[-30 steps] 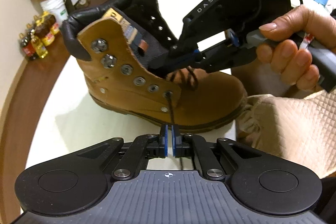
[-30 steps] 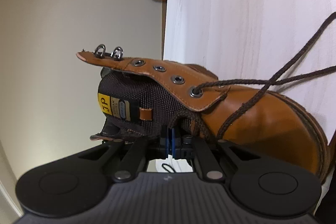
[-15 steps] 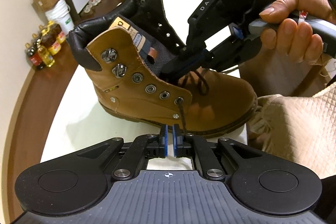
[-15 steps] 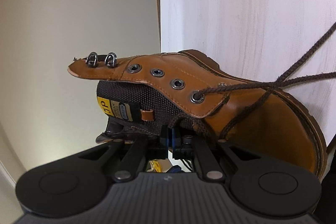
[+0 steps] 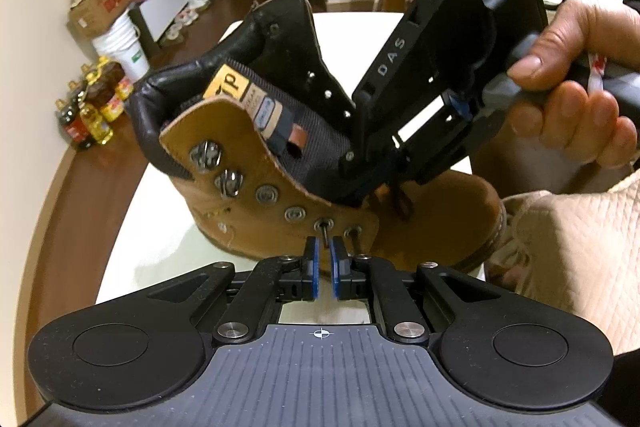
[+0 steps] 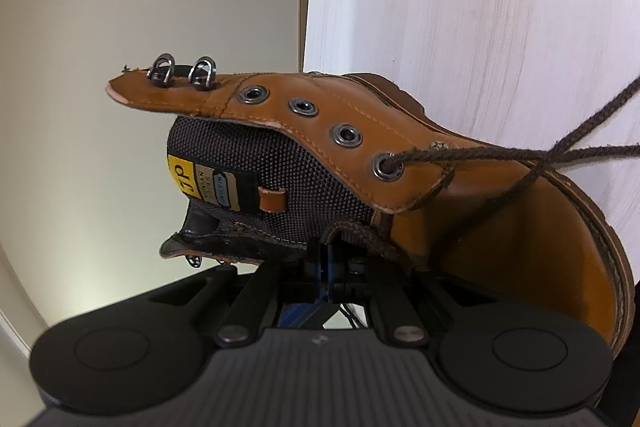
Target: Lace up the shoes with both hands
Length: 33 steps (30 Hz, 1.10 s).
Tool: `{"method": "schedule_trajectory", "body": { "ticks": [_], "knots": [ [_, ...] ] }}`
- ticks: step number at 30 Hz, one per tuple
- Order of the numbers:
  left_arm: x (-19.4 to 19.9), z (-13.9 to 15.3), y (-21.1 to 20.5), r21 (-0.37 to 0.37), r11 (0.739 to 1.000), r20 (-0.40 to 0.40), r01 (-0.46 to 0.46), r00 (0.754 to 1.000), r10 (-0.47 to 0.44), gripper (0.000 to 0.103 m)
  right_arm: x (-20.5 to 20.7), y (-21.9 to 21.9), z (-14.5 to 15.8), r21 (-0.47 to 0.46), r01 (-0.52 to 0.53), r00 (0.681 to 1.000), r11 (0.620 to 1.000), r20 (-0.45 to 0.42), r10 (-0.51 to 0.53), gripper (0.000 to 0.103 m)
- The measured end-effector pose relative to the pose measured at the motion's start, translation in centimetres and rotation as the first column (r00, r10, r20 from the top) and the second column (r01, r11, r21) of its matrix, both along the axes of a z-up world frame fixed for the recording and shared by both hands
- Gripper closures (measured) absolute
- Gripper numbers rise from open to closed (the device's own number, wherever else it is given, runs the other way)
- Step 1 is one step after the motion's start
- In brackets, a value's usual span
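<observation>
At frame centre the left gripper (image 5: 324, 254), fingers slightly parted, straddles a lace tip (image 5: 326, 231) poking from the boot (image 5: 432, 211), while the right gripper (image 6: 329, 259), fingers closed, presses against the tongue (image 6: 264, 171).

We see the left wrist view looking forward over its own gripper (image 5: 324, 259), upright, close to the near flank of the boot (image 5: 280, 183) on the table (image 5: 160, 247), with the room behind. The right wrist view is rolled sideways, so the table (image 6: 480, 27) stands as a vertical plane; it sits very close over the boot (image 6: 500, 227) throat. Both views share the eyelet row and the tongue label.
</observation>
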State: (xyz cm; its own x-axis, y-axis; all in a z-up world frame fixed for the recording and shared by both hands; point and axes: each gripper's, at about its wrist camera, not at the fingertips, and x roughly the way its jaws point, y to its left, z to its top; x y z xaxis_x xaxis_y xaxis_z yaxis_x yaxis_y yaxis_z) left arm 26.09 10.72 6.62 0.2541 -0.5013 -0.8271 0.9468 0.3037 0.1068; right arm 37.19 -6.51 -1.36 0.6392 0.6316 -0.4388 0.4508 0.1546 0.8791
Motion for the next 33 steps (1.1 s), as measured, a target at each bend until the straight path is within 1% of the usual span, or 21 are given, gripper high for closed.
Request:
{"method": "schedule_trajectory", "body": {
  "ticks": [2,5,6,9,10,13,14,15,17,18,21,22,23,24,26,27,29,30,31,32,33],
  "knots": [
    [0.1,-0.2,-0.3,0.001,1.0,-0.003,0.006,1.0,-0.006,0.095,0.1,0.0,-0.1,0.003,0.001,1.0,1.0,0.001,-0.001,0.099],
    [0.4,-0.5,-0.7,-0.001,1.0,-0.021,0.004,1.0,-0.004,0.1,0.2,0.1,-0.2,0.008,0.006,1.0,1.0,0.001,-0.006,0.099],
    [0.6,-0.6,-0.7,-0.001,1.0,-0.028,0.001,1.0,-0.001,0.101,0.2,0.1,-0.2,0.007,0.008,1.0,1.0,0.001,-0.008,0.099],
    [0.5,-0.3,0.1,0.005,1.0,-0.032,0.002,0.999,-0.002,0.101,0.1,0.0,0.1,-0.006,0.011,1.0,1.0,0.002,-0.011,0.095],
    [0.5,0.0,0.7,0.014,1.0,-0.033,0.006,0.999,-0.006,0.101,-0.1,0.1,0.6,-0.028,0.013,1.0,1.0,0.007,-0.013,0.095],
    [0.3,0.9,3.3,0.059,0.998,-0.03,0.009,1.0,-0.008,0.101,-1.7,0.4,2.4,-0.11,0.027,0.999,0.994,0.032,-0.023,0.093],
    [0.3,1.1,4.4,0.08,0.997,-0.032,0.006,0.999,-0.003,0.101,-2.0,0.5,2.7,-0.121,0.031,0.999,0.992,0.037,-0.027,0.093],
    [0.3,1.3,5.5,0.106,0.994,-0.032,0.0,0.999,0.003,0.101,-3.0,0.6,3.0,-0.14,0.054,0.998,0.989,0.034,-0.05,0.093],
    [0.5,1.5,8.2,0.182,0.983,-0.033,-0.017,0.999,0.024,0.101,-5.1,0.9,3.6,-0.177,0.101,0.995,0.979,0.031,-0.097,0.091],
    [0.6,1.5,9.5,0.219,0.975,-0.023,-0.029,0.999,0.034,0.101,-5.9,0.9,3.5,-0.177,0.119,0.993,0.977,0.018,-0.117,0.09],
    [1.4,1.3,12.1,0.289,0.954,0.017,-0.079,0.997,0.078,0.101,-7.7,1.6,2.8,-0.182,0.153,0.987,0.971,-0.026,-0.16,0.09],
    [1.7,1.3,12.5,0.3,0.949,0.029,-0.095,0.995,0.09,0.101,-8.2,1.8,2.5,-0.185,0.157,0.985,0.97,-0.046,-0.168,0.09],
    [2.4,1.3,13.6,0.32,0.938,0.058,-0.132,0.991,0.12,0.101,-8.4,2.0,2.4,-0.187,0.156,0.984,0.97,-0.053,-0.169,0.09],
    [2.9,1.3,14.1,0.326,0.932,0.075,-0.157,0.987,0.14,0.101,-8.4,1.5,3.1,-0.188,0.155,0.984,0.97,-0.054,-0.167,0.09],
    [4.0,1.3,15.2,0.332,0.922,0.117,-0.199,0.979,0.169,0.101,-9.1,3.0,3.4,-0.191,0.135,0.988,0.972,-0.045,-0.146,0.09],
    [4.5,1.3,15.8,0.332,0.918,0.139,-0.218,0.974,0.181,0.101,-8.5,3.8,3.5,-0.195,0.114,0.992,0.974,-0.037,-0.124,0.09],
    [6.1,0.9,17.2,0.332,0.911,0.18,-0.244,0.965,0.193,0.101,-7.1,6.6,4.1,-0.231,0.037,0.999,0.972,0.0,-0.038,0.09],
    [6.7,0.6,17.8,0.334,0.909,0.191,-0.249,0.962,0.193,0.101,-7.0,7.5,5.0,-0.253,-0.008,1.0,0.968,0.009,0.01,0.09],
    [7.1,0.3,18.4,0.34,0.907,0.193,-0.248,0.962,0.191,0.101,-6.8,8.1,5.3,-0.27,-0.033,0.999,0.962,0.013,0.038,0.09],
    [7.5,0.1,18.9,0.339,0.908,0.195,-0.245,0.963,0.187,0.101,-6.0,9.9,5.9,-0.311,-0.073,0.996,0.948,0.029,0.087,0.09],
    [8.0,0.0,19.4,0.337,0.909,0.199,-0.244,0.963,0.184,0.101,-5.1,11.9,6.4,-0.365,-0.117,0.988,0.924,0.051,0.145,0.09]
  ]
}}
